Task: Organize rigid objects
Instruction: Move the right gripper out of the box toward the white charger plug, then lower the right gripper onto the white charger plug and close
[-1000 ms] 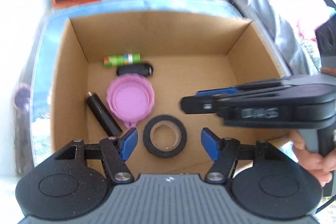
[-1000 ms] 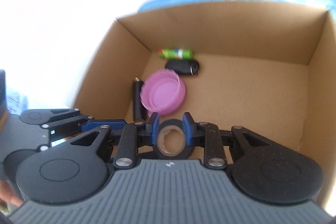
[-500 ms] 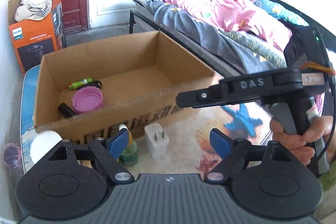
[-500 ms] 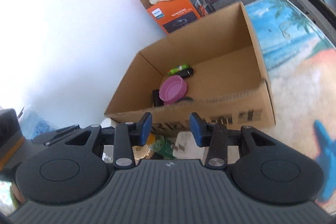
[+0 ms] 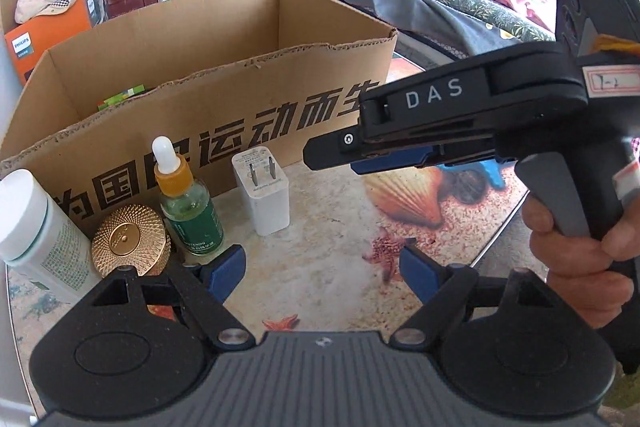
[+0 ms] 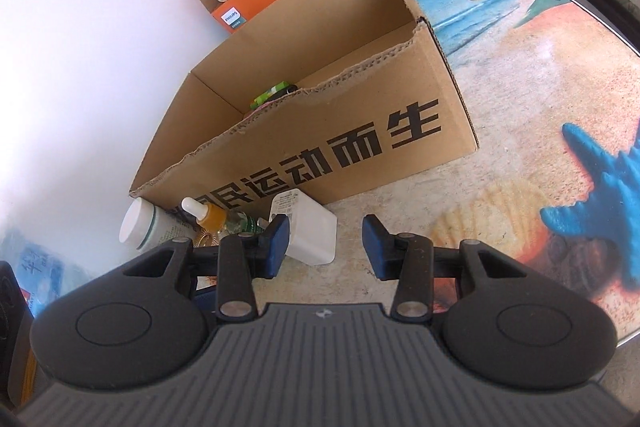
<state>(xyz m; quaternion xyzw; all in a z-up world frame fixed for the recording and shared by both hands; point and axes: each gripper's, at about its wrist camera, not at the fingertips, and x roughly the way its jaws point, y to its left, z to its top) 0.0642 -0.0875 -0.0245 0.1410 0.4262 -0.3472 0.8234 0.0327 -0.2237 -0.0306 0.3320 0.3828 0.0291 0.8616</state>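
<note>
**Four items left outside the box**

Both grippers have pulled back out of the box [image 5: 224, 83] since a second ago. Left gripper [image 5: 320, 269] and right gripper [image 6: 325, 241] are released, holding nothing. Some items already lie inside; the charger [image 5: 262, 195], dropper bottle [image 5: 186, 203], gold lid [image 5: 130, 241] and white bottle [image 5: 36, 231] wait against its front wall.

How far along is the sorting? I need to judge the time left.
Partly done: a green stick and something dark already lie in the cardboard box. Both the left gripper and right gripper are open and empty. Left outside: charger, dropper bottle, gold lid, white bottle.
</note>
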